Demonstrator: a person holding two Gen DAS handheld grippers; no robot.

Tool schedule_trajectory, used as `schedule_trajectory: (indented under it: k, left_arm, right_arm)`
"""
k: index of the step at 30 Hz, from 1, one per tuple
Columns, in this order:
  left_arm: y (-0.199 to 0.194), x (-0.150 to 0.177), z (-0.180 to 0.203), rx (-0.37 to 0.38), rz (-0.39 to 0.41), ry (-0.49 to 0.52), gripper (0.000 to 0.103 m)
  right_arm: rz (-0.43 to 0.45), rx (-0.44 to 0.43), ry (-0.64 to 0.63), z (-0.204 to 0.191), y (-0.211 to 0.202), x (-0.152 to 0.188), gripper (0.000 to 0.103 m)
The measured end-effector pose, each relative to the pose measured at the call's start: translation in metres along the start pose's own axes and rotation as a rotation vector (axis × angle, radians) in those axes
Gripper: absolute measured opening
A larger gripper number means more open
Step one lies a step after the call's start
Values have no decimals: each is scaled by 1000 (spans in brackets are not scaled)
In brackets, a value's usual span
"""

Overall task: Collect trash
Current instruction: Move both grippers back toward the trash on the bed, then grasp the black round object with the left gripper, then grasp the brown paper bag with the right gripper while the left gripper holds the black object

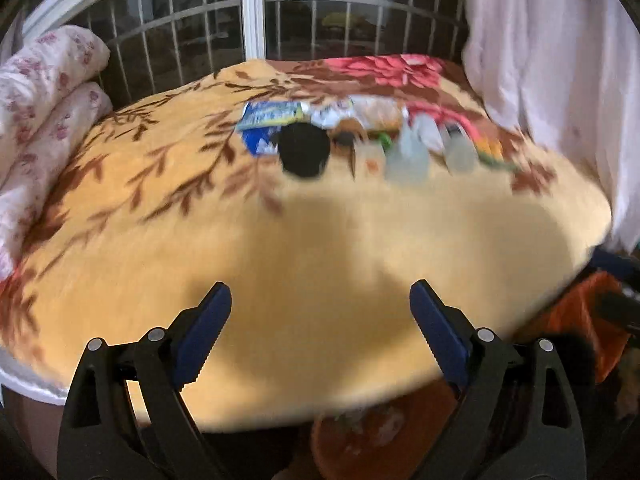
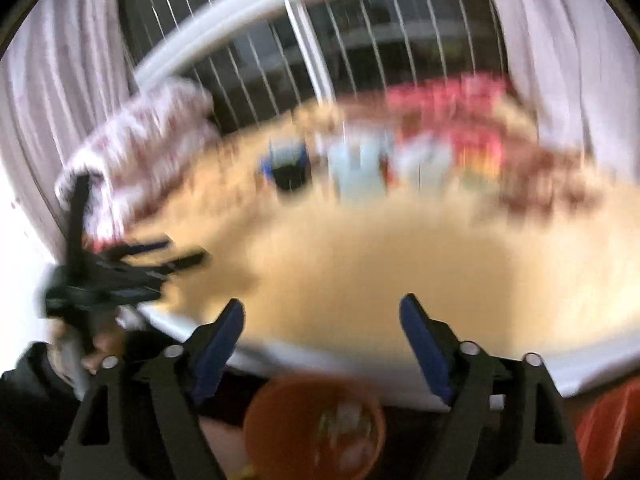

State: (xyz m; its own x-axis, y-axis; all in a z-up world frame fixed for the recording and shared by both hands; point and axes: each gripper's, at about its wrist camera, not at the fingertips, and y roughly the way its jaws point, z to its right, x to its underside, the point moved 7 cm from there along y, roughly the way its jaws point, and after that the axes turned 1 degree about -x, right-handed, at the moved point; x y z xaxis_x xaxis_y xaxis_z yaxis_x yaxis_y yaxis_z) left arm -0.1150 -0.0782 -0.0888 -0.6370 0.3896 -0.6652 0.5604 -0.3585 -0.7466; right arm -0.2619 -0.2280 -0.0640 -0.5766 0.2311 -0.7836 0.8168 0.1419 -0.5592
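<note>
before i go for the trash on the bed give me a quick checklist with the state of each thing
1. Left gripper open and empty: ok, jaws spread wide over the blanket.
2. Right gripper open and empty: ok.
3. Trash pile located: ok, wrappers and bottles lie in a row on the far part of the bed, the black round piece at their left.
4. Grippers near the trash: not ok, both are at the near edge, apart from it.
5. Orange bin in place: ok, below the bed edge with some trash inside.
6. Sharp view for choosing a piece: not ok, the right wrist view is heavily blurred.
</note>
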Motion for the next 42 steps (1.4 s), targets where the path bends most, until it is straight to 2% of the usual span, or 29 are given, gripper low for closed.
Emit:
schedule_trajectory:
  k: [2,4,8,12,15,18,19,20,21,23,25,29,33,36,42]
  left_arm:
    - [24,-26,0,-25,-3,-18,88]
    - [49,-45,-4,-61,-17,-32,88]
    - [94,-74,-10,-72,-53,-97,88]
    - [132,-88,-18,-112,-108,-148,88]
    - [151,-97,-28,-104,-133,-207,88]
    - [163,-103,-36,-99,-141,-252,87]
    - [167,-104,-40,-108,-142,-260,81]
    - [172,-102,-40,-84,-153,-266,58]
    - [175,-102,-39,-55,-167,-273,51]
    - [168,-102,-37,-65,-135,-260,49]
    - [158,-99,-32,-84,-114,-211,48]
    - [127,-84,-30,-91,-80,-144,47]
    - [96,-63,-35,-65,-55,-126,48]
    - [68,-44,-44,-88,-24,-119,47]
    - [24,-24,-66,-174,58,-122,48]
  right_arm:
    - [102,9,-20,1,-13,-24,94]
    - [116,50,-35,9,-8,-22,94]
    - [39,61,-4,31,16,9,94]
    - [-41,48,88,54,38,41,94]
    - [-51,34,100,59,42,45,94]
    - [-40,30,58,56,44,29,94]
    - [-29,16,47,53,44,19,94]
    - [-14,8,43,52,45,6,94]
    - [2,-2,40,51,44,-4,94]
    - [31,-20,33,49,43,-20,94]
    - [54,-1,26,50,44,-29,94]
    - [12,20,14,50,59,-25,94]
    - [-31,25,-23,43,74,-24,94]
    - [-58,2,-32,34,85,-33,94]
    - [-121,-77,-131,-12,121,-93,94]
